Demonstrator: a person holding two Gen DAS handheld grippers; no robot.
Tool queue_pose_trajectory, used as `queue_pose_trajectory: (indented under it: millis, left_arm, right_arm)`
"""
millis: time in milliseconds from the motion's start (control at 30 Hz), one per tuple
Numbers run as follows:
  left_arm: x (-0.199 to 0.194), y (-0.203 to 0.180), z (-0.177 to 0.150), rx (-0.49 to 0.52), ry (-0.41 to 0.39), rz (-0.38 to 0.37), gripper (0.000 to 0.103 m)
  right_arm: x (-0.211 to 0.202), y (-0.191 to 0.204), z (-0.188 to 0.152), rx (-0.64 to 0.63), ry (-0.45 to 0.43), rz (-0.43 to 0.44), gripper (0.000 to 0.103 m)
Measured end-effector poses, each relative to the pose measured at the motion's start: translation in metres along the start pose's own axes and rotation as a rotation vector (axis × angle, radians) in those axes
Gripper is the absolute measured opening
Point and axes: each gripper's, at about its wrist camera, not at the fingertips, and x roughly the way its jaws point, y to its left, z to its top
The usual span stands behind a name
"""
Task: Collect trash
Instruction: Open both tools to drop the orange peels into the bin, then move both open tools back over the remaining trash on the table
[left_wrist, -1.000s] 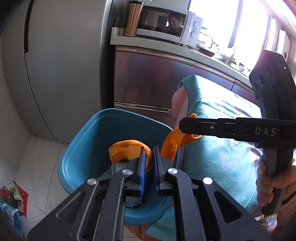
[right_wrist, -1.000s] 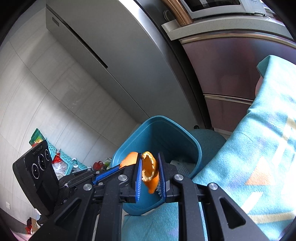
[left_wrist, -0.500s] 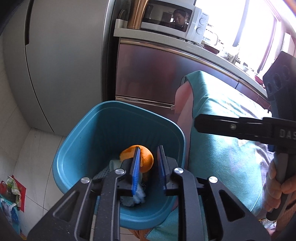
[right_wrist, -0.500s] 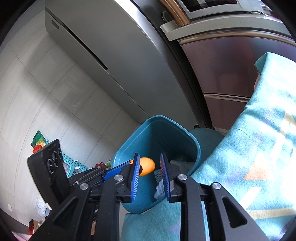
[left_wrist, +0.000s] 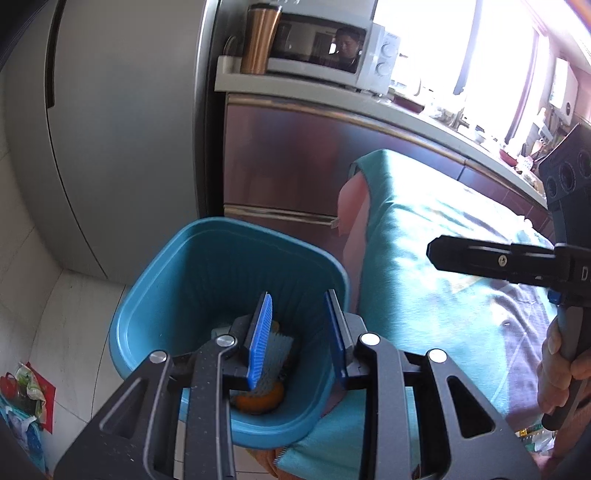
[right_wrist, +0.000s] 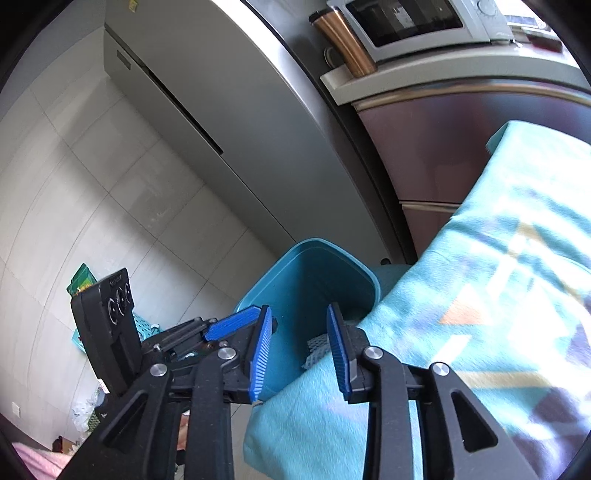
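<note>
Orange peel (left_wrist: 258, 400) lying at the bottom of a blue bin (left_wrist: 155, 295), both grippers empty above it.

Peel partly hidden beneath a pale ribbed scrap (left_wrist: 275, 350) inside the bin; bin pressed against a teal cloth (left_wrist: 424, 295) draped beside it; left gripper (left_wrist: 299, 339) poised over the bin mouth, blue pads parted, having just been opening, nothing between them; right gripper (right_wrist: 299, 350) over the bin's edge and cloth, jaws likewise just opened and empty; steel fridge (left_wrist: 122, 129) and microwave (left_wrist: 325, 48) behind.

Bin contents half hidden
The left gripper's blue pad (left_wrist: 260, 341) covers most of the orange peel (left_wrist: 258, 400); other scraps in the bin (left_wrist: 147, 295) are unreadable.
</note>
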Motion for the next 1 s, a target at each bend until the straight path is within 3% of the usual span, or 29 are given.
queue_pose_trajectory:
  millis: [233,467,1000]
  left_arm:
    - [-0.025,-0.035,0.004,0.063,-0.071,-0.085,0.033]
    - [-0.031,-0.093,0.007,0.152,-0.086,-0.212,0.035]
    - [0.005,-0.264,-0.004,0.363,0.034,-0.491,0.035]
  right_arm:
    - [-0.046,-0.011,-0.014,-0.013,-0.08,-0.062,0.038]
    - [-0.116,-0.049,-0.041,0.047,-0.18,-0.198,0.038]
    - [-0.272,-0.144,-0.111,0.287,-0.425,-0.49,0.038]
